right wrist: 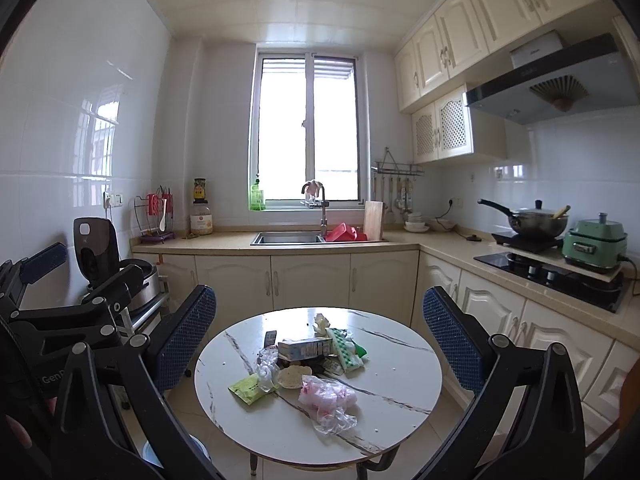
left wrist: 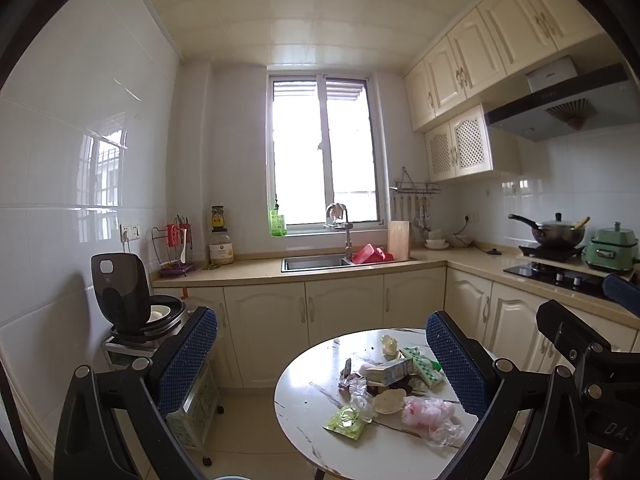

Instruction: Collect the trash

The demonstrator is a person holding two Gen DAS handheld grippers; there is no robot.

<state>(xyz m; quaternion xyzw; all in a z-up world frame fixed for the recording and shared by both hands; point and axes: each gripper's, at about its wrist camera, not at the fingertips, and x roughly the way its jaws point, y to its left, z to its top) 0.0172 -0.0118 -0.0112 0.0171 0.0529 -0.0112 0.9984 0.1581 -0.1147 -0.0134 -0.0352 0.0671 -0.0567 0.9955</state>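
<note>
A heap of trash sits near the middle of the round white marble-look table, all of it touching or overlapping. At the front lies a crumpled clear bag with pink inside; to its left is a flat green packet, and between them a round pale wrapper. Behind these lies a small carton on its side, with a green-and-white pack leaning at its right end.

Both grippers hang in the air on the near side of the table, apart from the trash. The right gripper has its 2 blue-padded fingers spread wide with nothing between them. The left gripper is likewise spread wide and holds nothing.

Beyond the table run cream cabinets, a sink under the window, and a wok on the hob to the right.
</note>
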